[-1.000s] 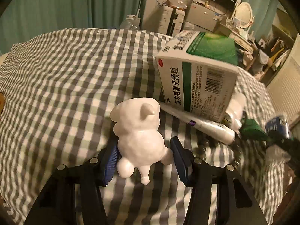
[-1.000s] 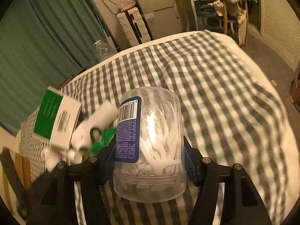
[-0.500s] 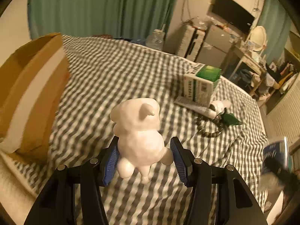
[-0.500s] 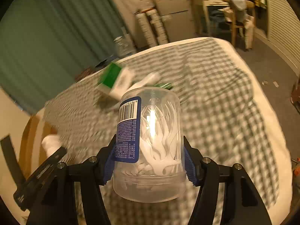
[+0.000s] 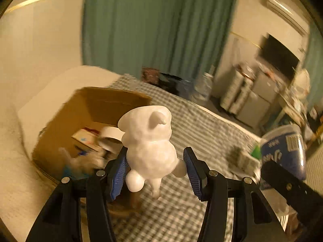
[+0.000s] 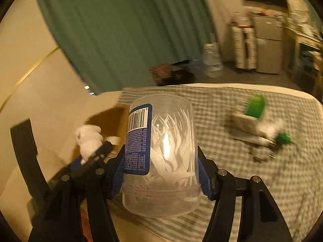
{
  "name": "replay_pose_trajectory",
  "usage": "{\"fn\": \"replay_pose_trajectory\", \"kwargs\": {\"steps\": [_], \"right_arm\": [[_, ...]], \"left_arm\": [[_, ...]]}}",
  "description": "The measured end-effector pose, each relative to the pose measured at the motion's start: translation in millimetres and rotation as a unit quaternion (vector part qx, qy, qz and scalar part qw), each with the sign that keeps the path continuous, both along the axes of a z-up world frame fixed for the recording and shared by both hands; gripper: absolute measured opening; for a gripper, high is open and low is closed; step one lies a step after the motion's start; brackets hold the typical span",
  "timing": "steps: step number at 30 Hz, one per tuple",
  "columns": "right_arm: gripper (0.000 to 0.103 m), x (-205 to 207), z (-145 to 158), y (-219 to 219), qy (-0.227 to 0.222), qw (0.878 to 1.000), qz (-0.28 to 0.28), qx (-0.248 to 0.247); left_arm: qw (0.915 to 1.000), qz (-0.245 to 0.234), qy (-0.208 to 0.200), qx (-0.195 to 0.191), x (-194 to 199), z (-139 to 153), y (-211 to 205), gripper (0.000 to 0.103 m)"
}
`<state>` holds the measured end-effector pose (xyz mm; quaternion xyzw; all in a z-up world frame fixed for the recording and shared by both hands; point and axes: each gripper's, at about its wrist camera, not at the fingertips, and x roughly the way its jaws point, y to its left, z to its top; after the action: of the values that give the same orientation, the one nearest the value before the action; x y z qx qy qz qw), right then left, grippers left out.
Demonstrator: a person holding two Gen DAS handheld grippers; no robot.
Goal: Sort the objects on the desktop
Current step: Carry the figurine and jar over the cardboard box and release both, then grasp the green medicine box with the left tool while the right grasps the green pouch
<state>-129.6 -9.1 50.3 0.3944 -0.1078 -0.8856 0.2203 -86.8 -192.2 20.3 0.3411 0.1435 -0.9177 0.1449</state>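
Observation:
My left gripper (image 5: 154, 170) is shut on a white toy figure (image 5: 149, 141) and holds it in the air just right of an open cardboard box (image 5: 66, 125). My right gripper (image 6: 160, 171) is shut on a clear jar of white floss picks (image 6: 161, 151) with a blue label. The jar also shows at the right of the left wrist view (image 5: 282, 153). The toy and the left gripper show at the left of the right wrist view (image 6: 88, 139), over the box.
The box holds a tape roll (image 5: 111, 135) and small packets. A green and white medicine box (image 6: 250, 113), a white tube and a green item (image 6: 282, 138) lie on the checked cloth (image 6: 262, 181). Green curtain and shelves stand behind.
Both grippers have swung left with their loads, from over the cloth toward the cardboard box. The box is now close under the left gripper; the medicine box is far right.

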Motion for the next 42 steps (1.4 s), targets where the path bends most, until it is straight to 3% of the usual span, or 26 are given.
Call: {"fn": "replay_pose_trajectory", "kwargs": {"steps": [5, 10, 11, 12, 13, 14, 16, 20, 24, 26, 31, 36, 40, 42], "right_arm": [[0.061, -40.5, -17.2, -90.2, -0.027, 0.997, 0.069, -0.004], [0.061, -57.0, -33.6, -149.8, -0.048, 0.993, 0.104, -0.006], [0.061, -59.4, -33.9, -158.4, -0.05, 0.993, 0.102, -0.017], [0.062, -60.2, -31.8, -162.3, -0.047, 0.994, 0.094, -0.021], [0.074, -61.7, -29.1, -164.0, -0.043, 0.995, 0.087, -0.024], [0.092, -64.0, -23.0, -164.0, -0.037, 0.996, 0.073, -0.027], [0.096, -63.0, -8.5, -159.1, -0.021, 0.997, 0.07, -0.032], [0.096, -40.6, 26.9, -111.4, 0.053, 0.998, 0.04, -0.003], [0.097, -16.8, 22.7, -43.7, 0.087, 0.995, -0.017, 0.053], [0.097, -6.5, 8.2, 3.3, 0.076, 0.993, -0.065, 0.07], [0.097, 13.2, -34.8, 107.2, 0.038, 0.986, -0.161, 0.033], [0.097, 31.0, -107.2, 196.7, -0.001, 0.968, -0.249, 0.045], [0.097, 40.3, -158.9, 240.9, -0.042, 0.958, -0.282, 0.014], [0.097, 31.0, -167.9, 250.6, -0.057, 0.956, -0.287, 0.006]], "left_arm": [[0.9952, 0.095, -0.021, -0.006, 0.5, -20.9, -68.6, 0.055], [0.9901, 0.135, -0.033, 0.022, 1.6, -37.4, -101.2, 0.055], [0.9896, 0.137, -0.037, 0.023, 1.4, -38.7, -102.7, 0.059], [0.9885, 0.143, -0.043, 0.022, 0.3, -40.0, -102.1, 0.074], [0.9879, 0.147, -0.046, 0.02, 0.7, -39.8, -102.2, 0.087], [0.9867, 0.155, -0.047, 0.014, 1.1, -38.9, -100.1, 0.103], [0.9867, 0.158, -0.037, -0.007, 2.9, -32.1, -92.7, 0.103], [0.9889, 0.142, -0.027, -0.034, 5.4, -15.2, -74.8, 0.103], [0.9959, 0.089, -0.001, -0.018, 0.0, -7.6, -38.1, 0.103], [0.9988, 0.049, -0.005, -0.004, -6.8, -12.3, -17.2, 0.103], [0.9984, -0.049, -0.028, -0.007, -25.2, -41.4, 67.9, 0.103], [0.9847, -0.153, -0.076, -0.034, -45.6, -94.2, 159.5, 0.103], [0.9786, -0.18, -0.097, -0.019, -71.6, -120.5, 204.3, 0.103], [0.9762, -0.191, -0.102, -0.003, -88.0, -131.7, 223.0, 0.103]]}}
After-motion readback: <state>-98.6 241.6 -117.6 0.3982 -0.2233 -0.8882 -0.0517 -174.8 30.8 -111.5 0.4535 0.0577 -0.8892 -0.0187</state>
